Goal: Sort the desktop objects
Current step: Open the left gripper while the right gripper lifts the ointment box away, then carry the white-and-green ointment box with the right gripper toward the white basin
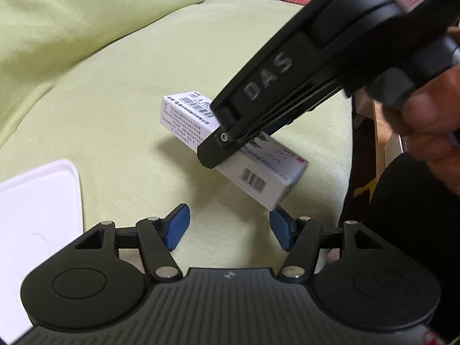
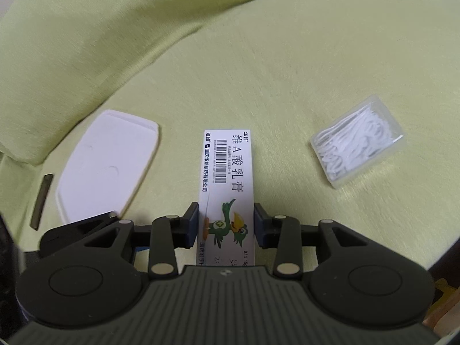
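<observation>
Nearest the right wrist camera, the right gripper (image 2: 226, 224) had its two blue-padded fingers (image 2: 193, 224) pressed against the long sides of a white medicine box (image 2: 227, 189), clamping it so that the box stuck straight forward between them, its printed face up with a barcode, large black characters and a green cartoon bird. In the left wrist view the same box (image 1: 258, 178) hung in the air above the pale green cloth (image 1: 129, 115), tilted, with the right gripper (image 1: 227, 141) reaching down from the upper right and a hand (image 1: 431, 120) on its handle, blurred at the frame edge. The left gripper (image 1: 228, 228) stood wide open just beneath the box, its blue pads (image 1: 178, 227) spread apart and holding nothing; whether the box's lower corner touched the right-hand pad could not be told. A flat white lid (image 2: 109, 166) lay on the cloth to the left of the held box, and its corner showed at the left edge of the left wrist view (image 1: 40, 201). Beside that lid, further left, lay a thin dark strip (image 2: 41, 201). Well apart to the right rested a clear plastic case (image 2: 358, 152) filled with white floss picks. The green surface rose into soft folds behind, more like a cushion or bedding than a tabletop.
</observation>
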`<state>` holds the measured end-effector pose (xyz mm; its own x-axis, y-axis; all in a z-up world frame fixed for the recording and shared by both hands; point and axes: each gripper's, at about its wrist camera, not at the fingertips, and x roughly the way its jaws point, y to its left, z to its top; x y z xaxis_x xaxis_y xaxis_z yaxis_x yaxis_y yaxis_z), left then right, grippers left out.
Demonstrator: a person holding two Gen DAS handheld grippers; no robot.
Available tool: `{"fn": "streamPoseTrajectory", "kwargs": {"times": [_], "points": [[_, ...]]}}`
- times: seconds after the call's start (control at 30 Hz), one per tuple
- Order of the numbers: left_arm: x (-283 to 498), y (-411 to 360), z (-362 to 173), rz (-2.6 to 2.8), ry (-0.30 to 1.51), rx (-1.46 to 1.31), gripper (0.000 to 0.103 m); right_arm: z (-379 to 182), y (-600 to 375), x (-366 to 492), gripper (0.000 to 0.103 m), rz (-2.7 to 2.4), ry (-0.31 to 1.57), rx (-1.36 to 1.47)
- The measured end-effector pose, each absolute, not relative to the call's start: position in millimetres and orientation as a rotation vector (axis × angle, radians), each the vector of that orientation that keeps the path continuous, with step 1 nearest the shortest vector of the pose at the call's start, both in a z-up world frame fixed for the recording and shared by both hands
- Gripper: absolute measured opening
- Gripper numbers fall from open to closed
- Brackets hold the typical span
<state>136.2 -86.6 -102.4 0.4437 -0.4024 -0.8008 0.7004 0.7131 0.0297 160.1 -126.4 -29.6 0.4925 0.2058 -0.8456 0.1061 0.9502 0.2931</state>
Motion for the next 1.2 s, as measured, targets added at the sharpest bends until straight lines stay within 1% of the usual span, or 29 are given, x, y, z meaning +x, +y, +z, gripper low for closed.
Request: {"fn": "streamPoseTrajectory", "kwargs": {"times": [0.3, 0.53, 0.63, 0.7, 0.77, 0.9, 0.97, 1.2], "points": [[111, -110, -84, -0.832, 0.756, 0.491, 0.064, 5, -151, 120, 0.034, 0.09, 1.018, 0.344], [81, -127, -69, -0.987, 0.585, 0.63, 0.064, 24, -162, 94, 0.034, 0.152, 1.011, 0.323], [72, -134, -63, -1.036, 0.539, 0.662, 0.064, 33, -170, 81, 0.034, 0.175, 1.01, 0.304], [70, -138, -61, -1.045, 0.525, 0.674, 0.064, 39, -176, 73, 0.034, 0.174, 1.008, 0.294], [88, -135, -55, -1.055, 0.515, 0.682, 0.064, 43, -182, 64, 0.034, 0.171, 1.004, 0.29], [53, -158, -47, -1.09, 0.482, 0.678, 0.064, 47, -196, 49, 0.034, 0.166, 0.99, 0.316], [28, -145, -56, -1.108, 0.468, 0.686, 0.064, 49, -202, 41, 0.034, 0.157, 0.979, 0.33], [28, -176, -41, -1.173, 0.433, 0.736, 0.064, 56, -233, 13, 0.034, 0.093, 0.931, 0.376]]}}
